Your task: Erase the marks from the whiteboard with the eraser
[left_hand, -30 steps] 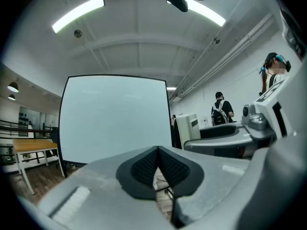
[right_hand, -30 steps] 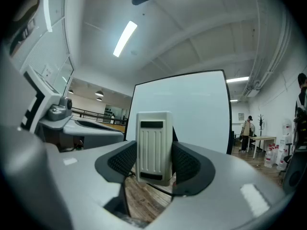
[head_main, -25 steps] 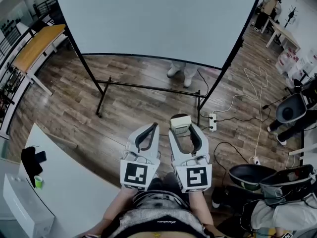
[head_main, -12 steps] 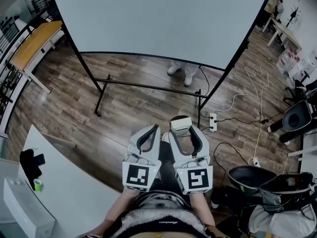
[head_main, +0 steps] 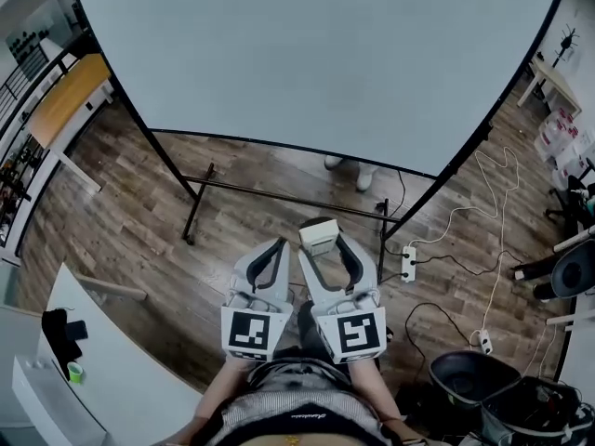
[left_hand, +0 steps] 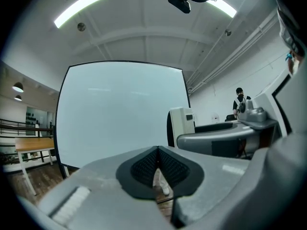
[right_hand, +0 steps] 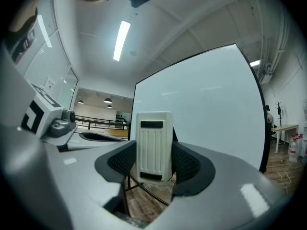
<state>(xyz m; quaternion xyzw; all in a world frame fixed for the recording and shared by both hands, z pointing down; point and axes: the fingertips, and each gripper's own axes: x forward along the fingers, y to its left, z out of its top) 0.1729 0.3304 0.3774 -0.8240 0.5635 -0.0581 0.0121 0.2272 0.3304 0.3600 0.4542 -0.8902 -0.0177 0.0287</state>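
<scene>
The whiteboard (head_main: 316,54) fills the top of the head view on a black stand; its face looks blank here, as does the whiteboard (left_hand: 120,111) in the left gripper view and the whiteboard (right_hand: 206,104) in the right gripper view. A white eraser (head_main: 319,237) sits upright between the jaws of my right gripper (head_main: 323,245), which is shut on it; the ribbed eraser (right_hand: 154,145) fills the jaw gap of my right gripper (right_hand: 154,164). My left gripper (head_main: 271,254) is held beside it, its left gripper (left_hand: 157,169) jaws shut with nothing between them. Both are short of the board.
A person's white shoes (head_main: 349,170) show behind the board's stand. A power strip (head_main: 407,263) and white cable lie on the wood floor at right. A white table (head_main: 102,360) stands at lower left, black bins (head_main: 465,379) at lower right, a wooden desk (head_main: 65,96) at far left.
The view has drawn nearer to the whiteboard, which now fills more of the frame. Both grippers shifted slightly left together, and the eraser stays gripped.
</scene>
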